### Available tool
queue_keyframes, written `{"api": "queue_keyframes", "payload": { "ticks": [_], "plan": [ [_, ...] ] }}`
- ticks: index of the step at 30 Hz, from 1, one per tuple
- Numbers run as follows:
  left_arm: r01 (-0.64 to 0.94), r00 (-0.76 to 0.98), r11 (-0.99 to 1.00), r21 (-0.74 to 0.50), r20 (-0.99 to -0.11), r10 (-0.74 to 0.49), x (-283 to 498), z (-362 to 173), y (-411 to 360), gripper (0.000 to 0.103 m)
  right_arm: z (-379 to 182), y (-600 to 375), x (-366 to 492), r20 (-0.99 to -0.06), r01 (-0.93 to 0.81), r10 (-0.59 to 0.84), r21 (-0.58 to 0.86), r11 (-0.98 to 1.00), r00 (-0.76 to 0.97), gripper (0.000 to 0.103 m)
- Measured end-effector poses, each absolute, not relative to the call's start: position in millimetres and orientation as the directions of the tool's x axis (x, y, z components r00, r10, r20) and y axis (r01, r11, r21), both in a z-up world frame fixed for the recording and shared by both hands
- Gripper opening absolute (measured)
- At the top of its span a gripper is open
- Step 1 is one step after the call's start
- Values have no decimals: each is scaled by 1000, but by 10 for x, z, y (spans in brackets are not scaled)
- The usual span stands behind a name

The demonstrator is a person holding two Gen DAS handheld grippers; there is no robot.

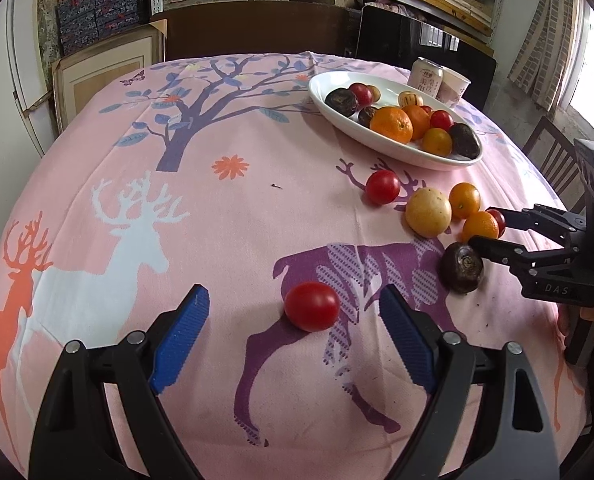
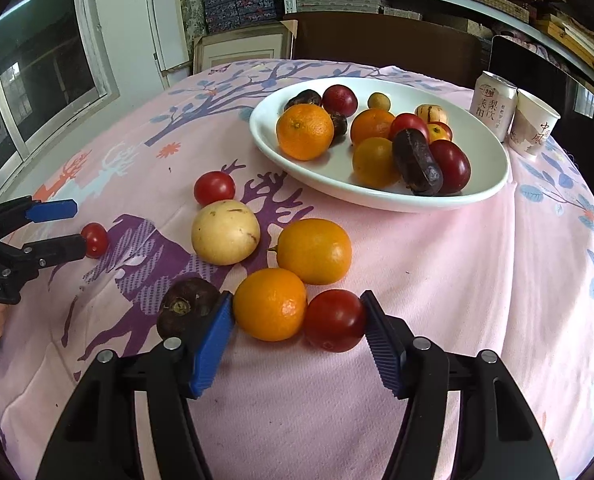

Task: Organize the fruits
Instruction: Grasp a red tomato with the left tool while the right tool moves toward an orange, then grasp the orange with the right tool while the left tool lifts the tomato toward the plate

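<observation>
My left gripper is open, its blue fingers either side of a red tomato lying on the cloth. It also shows in the right wrist view, with that tomato between the tips. My right gripper is open around a small orange and a dark red tomato; its left finger touches a dark brown fruit. A white oval plate holds several oranges, tomatoes and dark fruits. Loose on the cloth are a yellow fruit, another orange and a red tomato.
A drink can and a paper cup stand just right of the plate at the table's far right. The table carries a pink deer-print cloth. Chairs and shelves stand beyond the far edge.
</observation>
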State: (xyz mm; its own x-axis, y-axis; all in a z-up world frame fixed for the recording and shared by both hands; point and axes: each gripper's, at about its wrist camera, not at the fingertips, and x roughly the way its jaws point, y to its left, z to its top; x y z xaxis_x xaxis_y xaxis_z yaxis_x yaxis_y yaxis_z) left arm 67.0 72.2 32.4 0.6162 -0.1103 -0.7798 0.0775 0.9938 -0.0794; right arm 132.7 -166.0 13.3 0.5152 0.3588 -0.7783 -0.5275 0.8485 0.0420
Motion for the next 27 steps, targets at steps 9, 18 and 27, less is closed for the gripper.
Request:
{"api": "queue_keyframes", "payload": {
  "ticks": [9, 18, 27],
  "plan": [
    [144, 610, 989, -37, -784, -118, 649, 284, 608, 85, 174, -1693, 1301, -765, -528, 365, 40, 849, 530, 64],
    [173, 578, 984, -37, -805, -131, 786, 119, 496, 46, 88, -1686, 1245, -785, -504, 303, -13, 864, 541, 64],
    [151, 610, 989, -5, -786, -97, 777, 198, 513, 28, 153, -1749, 1233, -768, -503, 335, 18, 864, 547, 61]
  ]
}}
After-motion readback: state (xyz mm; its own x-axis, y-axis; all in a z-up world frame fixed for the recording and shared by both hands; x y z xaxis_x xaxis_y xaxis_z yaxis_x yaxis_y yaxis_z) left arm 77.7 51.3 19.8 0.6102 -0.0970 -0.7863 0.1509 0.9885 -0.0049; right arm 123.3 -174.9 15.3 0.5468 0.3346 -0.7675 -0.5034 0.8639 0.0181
